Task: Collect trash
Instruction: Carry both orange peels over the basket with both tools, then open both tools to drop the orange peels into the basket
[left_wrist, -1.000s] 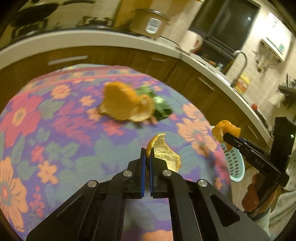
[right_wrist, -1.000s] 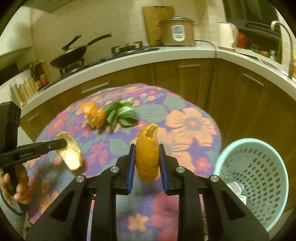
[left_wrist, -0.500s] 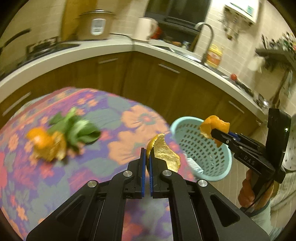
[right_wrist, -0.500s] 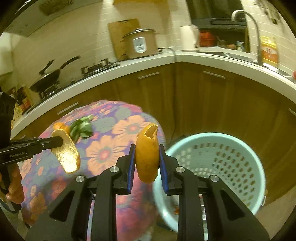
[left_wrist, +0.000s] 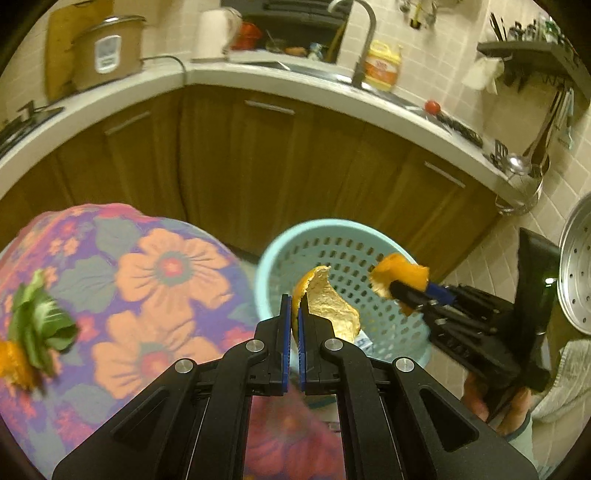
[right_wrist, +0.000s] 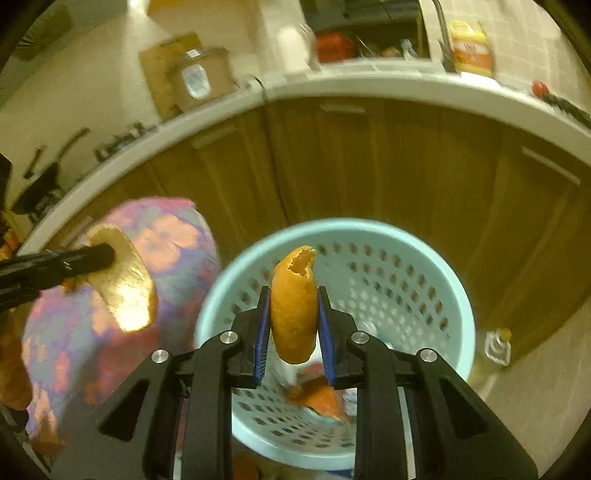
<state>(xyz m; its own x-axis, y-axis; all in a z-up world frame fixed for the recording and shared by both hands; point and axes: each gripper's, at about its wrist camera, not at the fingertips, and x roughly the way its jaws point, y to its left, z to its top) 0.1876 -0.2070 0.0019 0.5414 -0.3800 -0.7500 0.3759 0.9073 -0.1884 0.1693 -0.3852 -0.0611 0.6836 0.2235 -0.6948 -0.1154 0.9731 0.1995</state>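
Left gripper (left_wrist: 294, 314): jaws pressed together on the thin edge of a curled orange peel (left_wrist: 332, 310), pale pith side shown; the peel is held at the near rim of the pale blue basket (left_wrist: 266, 266), just past the floral tablecloth (left_wrist: 147, 295) at the table's right edge

Right gripper (right_wrist: 291, 317): jaws clamped on a second peel piece (right_wrist: 293, 302), orange skin outward, torn tip up; it is held above the basket's open mouth. From the left view the same gripper is seen at right, gripped by a hand (left_wrist: 495, 402), its peel over the basket's far right side

Basket interior, from the right view: orange scraps (right_wrist: 317, 397) and pale litter are seen at the bottom, blurred

On the tablecloth, at the left edge of the left view: green leaves (left_wrist: 37, 325) lying against another orange peel (left_wrist: 13, 363)

Beyond: wooden cabinet fronts (left_wrist: 295, 166), a white counter (left_wrist: 129, 92) carrying a rice cooker (left_wrist: 107, 51), and a faucet (left_wrist: 365, 37) with a yellow bottle (left_wrist: 382, 64) beside it
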